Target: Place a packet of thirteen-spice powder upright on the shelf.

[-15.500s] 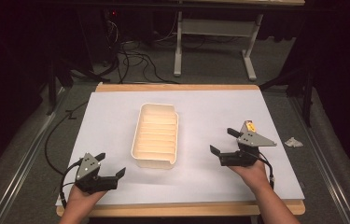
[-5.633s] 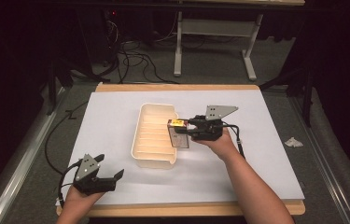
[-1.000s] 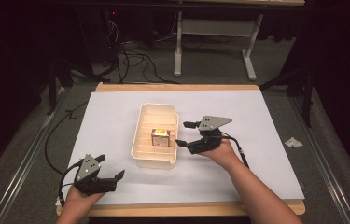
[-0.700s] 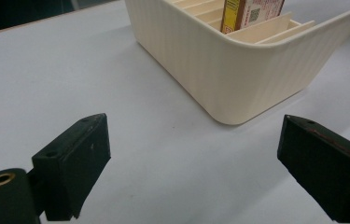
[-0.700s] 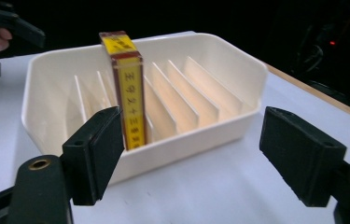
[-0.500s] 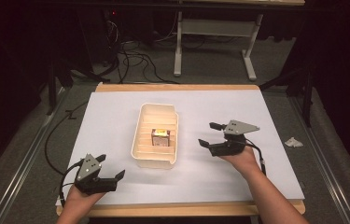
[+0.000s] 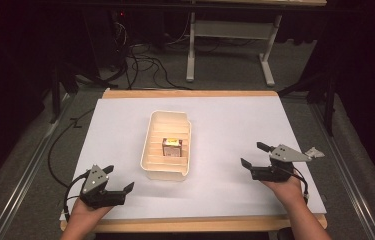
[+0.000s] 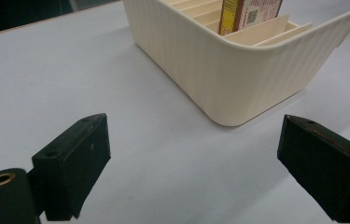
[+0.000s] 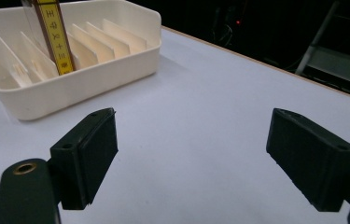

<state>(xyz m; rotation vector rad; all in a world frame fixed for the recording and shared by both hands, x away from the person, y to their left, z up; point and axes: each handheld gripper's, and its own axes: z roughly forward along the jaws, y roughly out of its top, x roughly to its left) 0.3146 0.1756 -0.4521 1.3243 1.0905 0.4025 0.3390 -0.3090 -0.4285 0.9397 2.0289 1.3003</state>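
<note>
A cream slotted bin (image 7: 152,145) sits mid-table, its ribbed wall (image 8: 238,79) close in the left gripper view and its near rim (image 9: 84,81) in the right gripper view. A small box (image 7: 171,148) with a yellow edge stands upright in one slot (image 8: 249,14) (image 9: 53,35). My right gripper (image 7: 253,155) rests open on the white sheet to the right of the bin, nothing between its jaws (image 9: 191,154). My left gripper (image 7: 119,180) stands open near the front left, empty (image 8: 191,158).
The white sheet (image 7: 225,125) covers the wooden table. A crumpled scrap (image 7: 314,152) lies at its right edge. Cables (image 7: 60,150) trail off the left side. A metal stand (image 7: 230,45) is on the floor beyond the table.
My right gripper carried the box to the bin, let it go in a slot, then drew back right and toward the person. The left gripper stayed put.
</note>
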